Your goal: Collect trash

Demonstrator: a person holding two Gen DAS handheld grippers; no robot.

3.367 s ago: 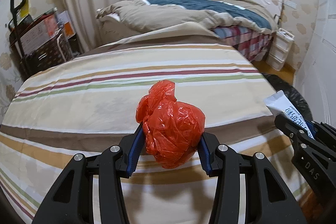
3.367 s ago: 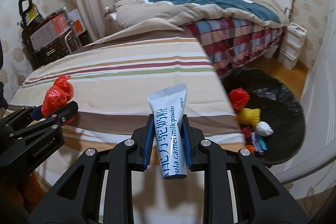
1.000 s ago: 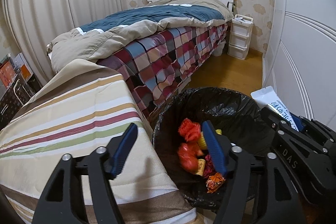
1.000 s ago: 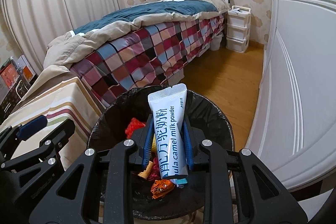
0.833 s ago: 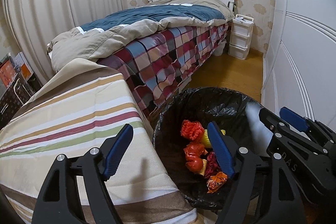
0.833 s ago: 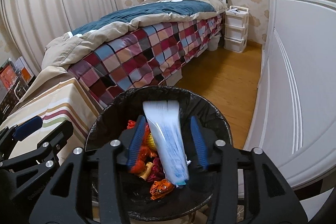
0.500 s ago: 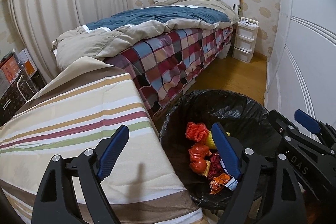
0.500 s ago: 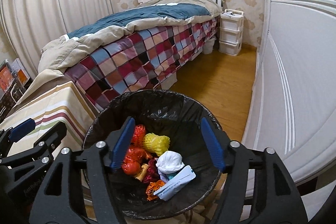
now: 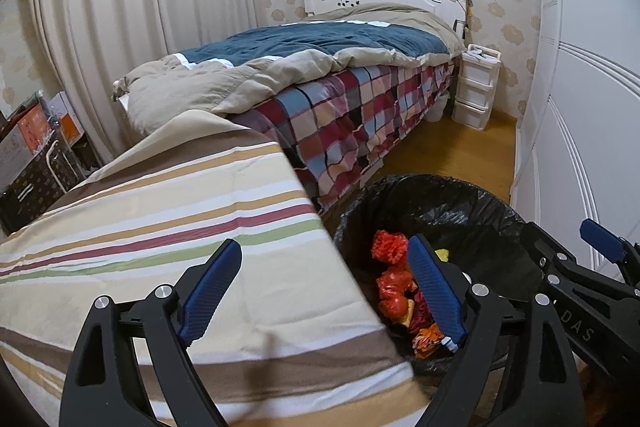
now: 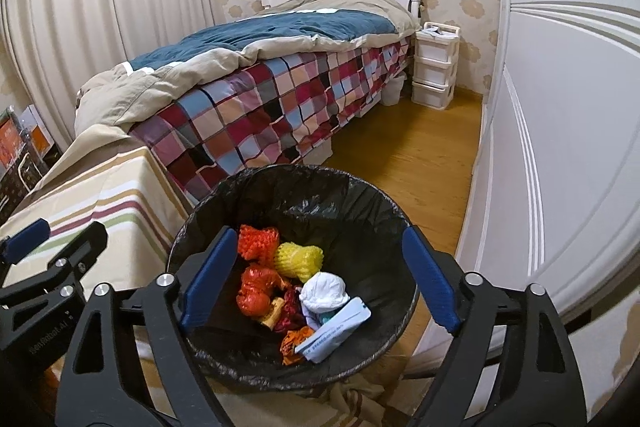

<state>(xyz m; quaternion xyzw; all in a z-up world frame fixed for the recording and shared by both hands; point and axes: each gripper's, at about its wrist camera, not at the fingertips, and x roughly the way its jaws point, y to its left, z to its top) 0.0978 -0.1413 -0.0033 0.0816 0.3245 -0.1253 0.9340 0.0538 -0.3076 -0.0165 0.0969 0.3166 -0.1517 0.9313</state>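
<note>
Both my left hand-held gripper point(image 9: 320, 291) and right hand-held gripper point(image 10: 318, 277) have just been opening and stand apart and empty, the milk powder sachet point(image 10: 334, 329) lies in the trash bin point(image 10: 224, 199), so next I judge I must find more trash.

The bin point(image 10: 360, 211) stands on the floor point(image 10: 420, 163), at the right edge of the surface point(image 9: 160, 211); in it lie a sachet point(image 10: 340, 327), a wad of tissue point(image 10: 324, 291) and crumpled bags point(image 10: 256, 291); the bed point(image 10: 280, 67) lies behind both; a drawer unit point(image 10: 434, 67) stands beside its head.
</note>
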